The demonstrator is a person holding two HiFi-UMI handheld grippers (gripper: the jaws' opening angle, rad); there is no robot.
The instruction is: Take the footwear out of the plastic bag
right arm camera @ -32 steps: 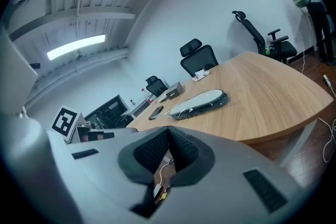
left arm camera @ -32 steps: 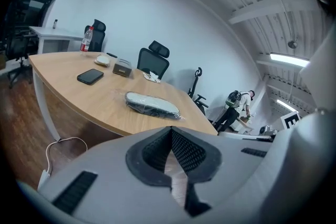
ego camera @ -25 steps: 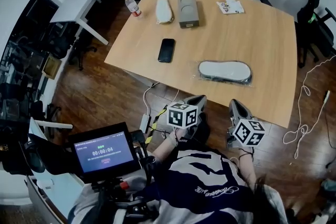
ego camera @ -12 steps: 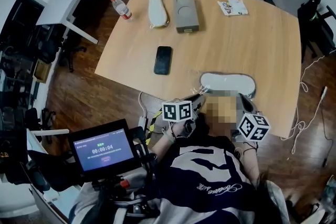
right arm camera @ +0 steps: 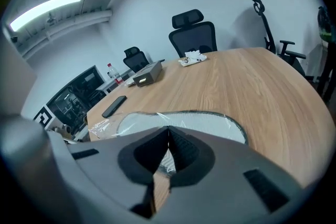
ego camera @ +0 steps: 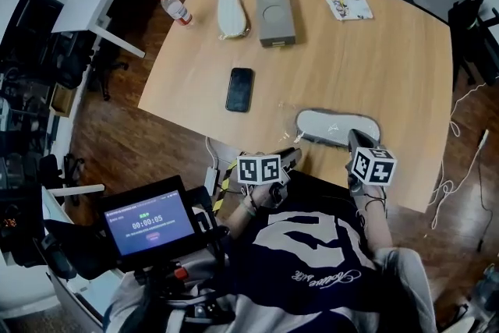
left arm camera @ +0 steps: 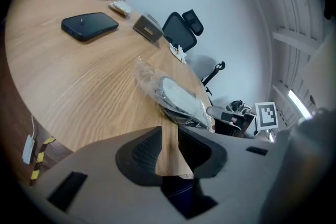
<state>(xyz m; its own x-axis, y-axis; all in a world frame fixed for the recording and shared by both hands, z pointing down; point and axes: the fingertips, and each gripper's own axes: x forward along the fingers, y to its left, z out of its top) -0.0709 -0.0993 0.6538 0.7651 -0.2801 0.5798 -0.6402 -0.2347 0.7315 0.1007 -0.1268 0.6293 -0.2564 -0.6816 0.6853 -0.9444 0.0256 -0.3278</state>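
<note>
Fingers of L gripper (left arm camera: 169, 132) opening, empty; R gripper (right arm camera: 168, 131) shut, near bagged footwear (right arm camera: 210, 123).

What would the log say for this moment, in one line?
left gripper: jaws opening, nothing between | right gripper: shut, at bag | footwear: inside plastic bag on table

Footwear (ego camera: 337, 125) in plastic bag (left arm camera: 146, 75) at table (ego camera: 390, 58) near edge, phone (ego camera: 239, 89) left of it, box (ego camera: 274, 14) and bottle (ego camera: 173, 7) behind.
</note>
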